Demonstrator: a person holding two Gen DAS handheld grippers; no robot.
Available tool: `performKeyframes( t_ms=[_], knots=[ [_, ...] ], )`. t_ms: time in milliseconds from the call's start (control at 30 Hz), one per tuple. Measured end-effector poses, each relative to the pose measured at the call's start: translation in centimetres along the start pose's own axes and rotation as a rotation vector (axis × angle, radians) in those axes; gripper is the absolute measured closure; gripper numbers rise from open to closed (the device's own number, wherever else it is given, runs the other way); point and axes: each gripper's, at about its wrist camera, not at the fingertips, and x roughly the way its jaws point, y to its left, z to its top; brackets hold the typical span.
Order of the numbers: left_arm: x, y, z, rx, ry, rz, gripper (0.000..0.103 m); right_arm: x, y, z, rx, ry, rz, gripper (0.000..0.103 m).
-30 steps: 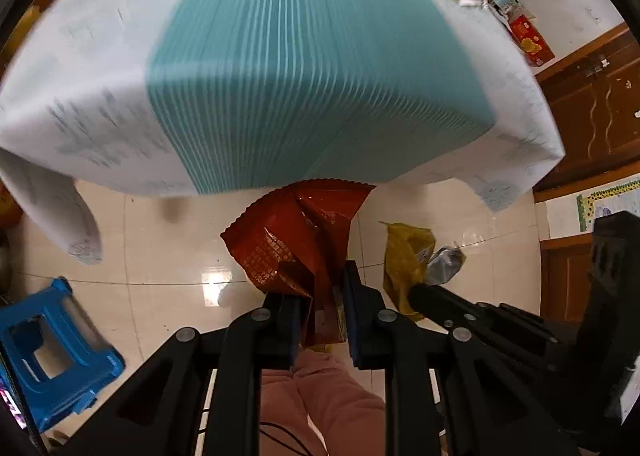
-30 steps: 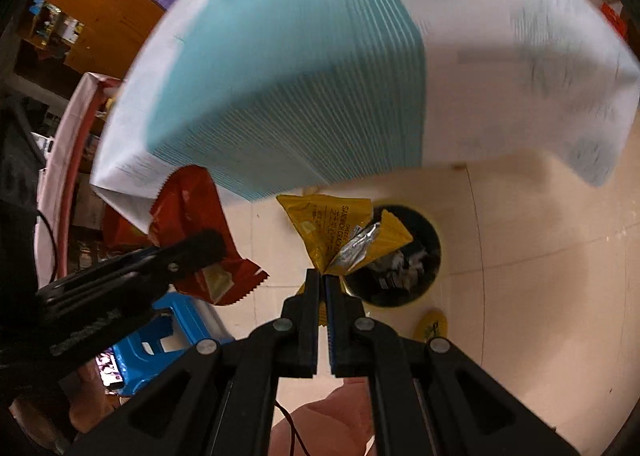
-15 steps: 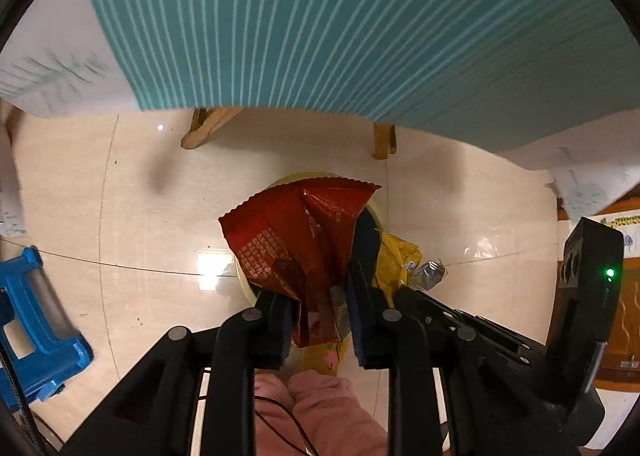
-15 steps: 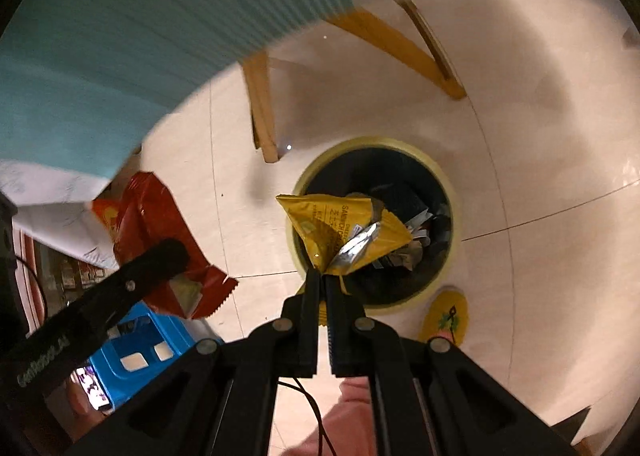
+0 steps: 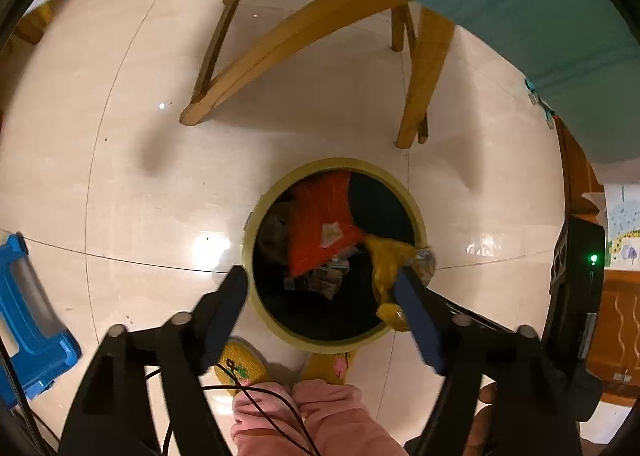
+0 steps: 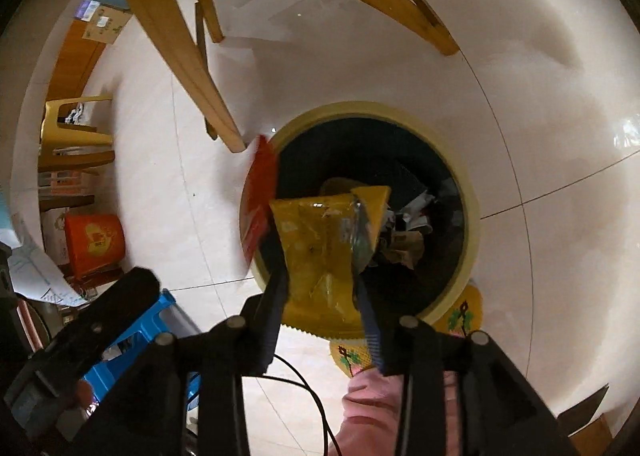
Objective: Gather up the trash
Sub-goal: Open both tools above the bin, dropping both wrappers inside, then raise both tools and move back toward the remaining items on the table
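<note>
Over bin (image 5: 256, 216) | left tool (image 5: 320, 304) spread wide, empty | right tool (image 6: 322, 296) parted, yellow wrapper (image 6: 320, 248) between fingers

The floor (image 5: 120, 176) is glossy pale tile with glare spots. Table legs (image 5: 280, 40) are smooth yellowish wood. The red wrapper (image 5: 320, 224) and yellow wrapper (image 6: 320, 248) look like shiny crinkled foil-plastic. The stool (image 5: 28, 320) at lower left is smooth blue plastic.
</note>
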Motion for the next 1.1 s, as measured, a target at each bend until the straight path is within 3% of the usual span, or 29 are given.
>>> performKeyframes(
  t_ms=[100,200,733,1100],
  knots=[
    [-0.1,0.4,0.1,-0.012,-0.013,-0.011,0.018,0.0,0.0,0.0,0.015,0.005,-0.004,0.058],
    [-0.7,0.7,0.2,-0.016,-0.030,-0.022,0.013,-0.3,0.2,0.0,0.020,-0.004,-0.008,0.057],
    [-3.6,0.1,-0.6,0.019,-0.078,-0.029,0.011,-1.6,0.6,0.3,0.033,-0.051,-0.001,0.057],
    [-11.1,-2.7,-2.7,0.085,-0.112,-0.045,0.011,-7.3,2.3,-1.4,0.022,-0.076,0.000,0.057]
  ],
)
